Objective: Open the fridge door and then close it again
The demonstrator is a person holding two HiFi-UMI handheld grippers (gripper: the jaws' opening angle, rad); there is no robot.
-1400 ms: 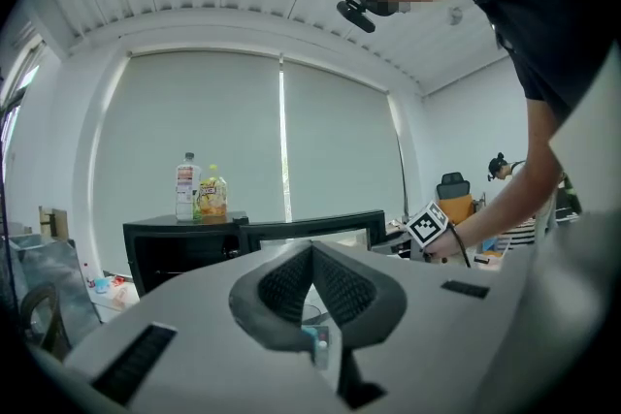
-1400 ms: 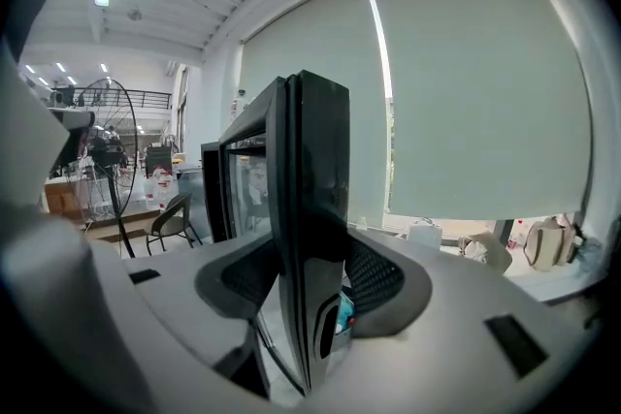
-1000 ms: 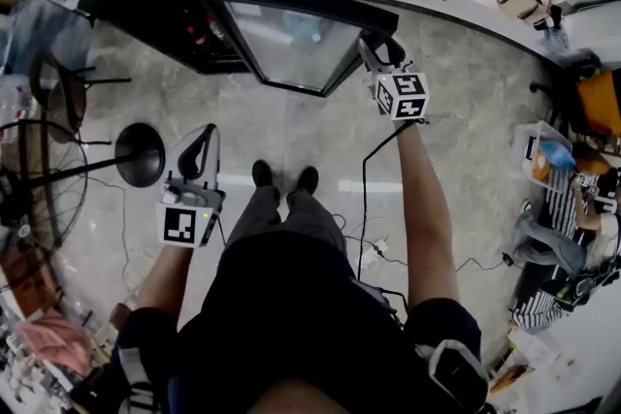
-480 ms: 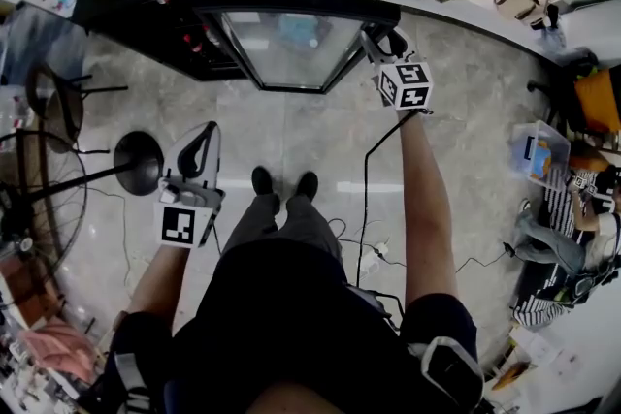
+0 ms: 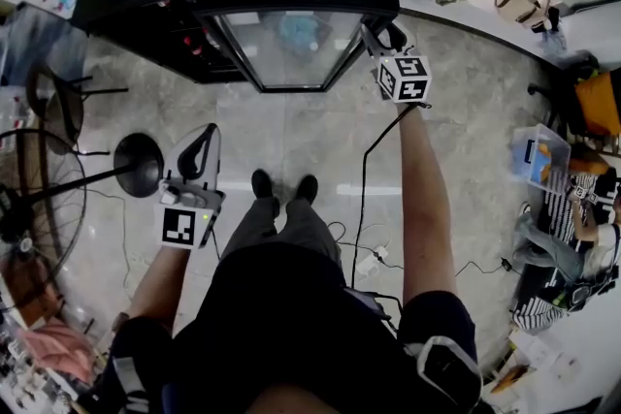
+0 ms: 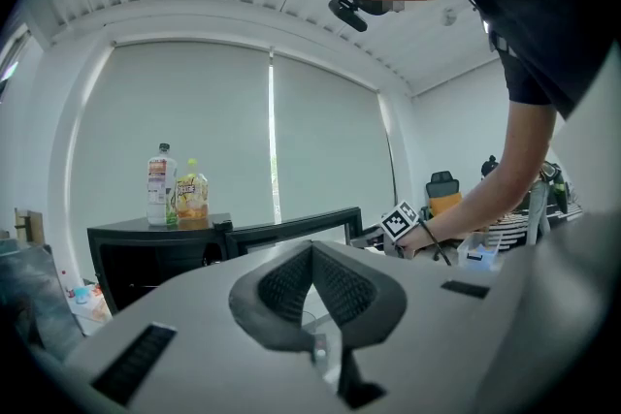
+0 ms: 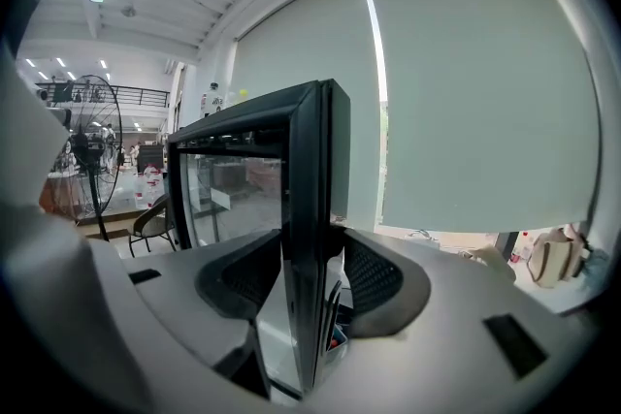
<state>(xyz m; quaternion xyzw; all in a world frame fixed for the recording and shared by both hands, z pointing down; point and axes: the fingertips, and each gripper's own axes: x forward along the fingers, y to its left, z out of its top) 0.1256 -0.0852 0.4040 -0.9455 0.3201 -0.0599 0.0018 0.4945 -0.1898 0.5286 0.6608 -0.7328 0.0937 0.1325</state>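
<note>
Right gripper (image 5: 376,36) clamps the open door (image 5: 291,48) by its edge; left gripper (image 5: 202,143) closed, empty. Judged mid-swing; next move must trace the door's arc.

The left gripper (image 6: 312,252) has its grey jaws pressed together with nothing between them. Just beyond them stands a black fridge (image 6: 146,257), its dark-framed glass door (image 6: 291,230) reaching rightward. Up left, a clear plastic bottle (image 6: 160,186) and a yellow drink pouch (image 6: 191,199) stand on top of the fridge.
</note>
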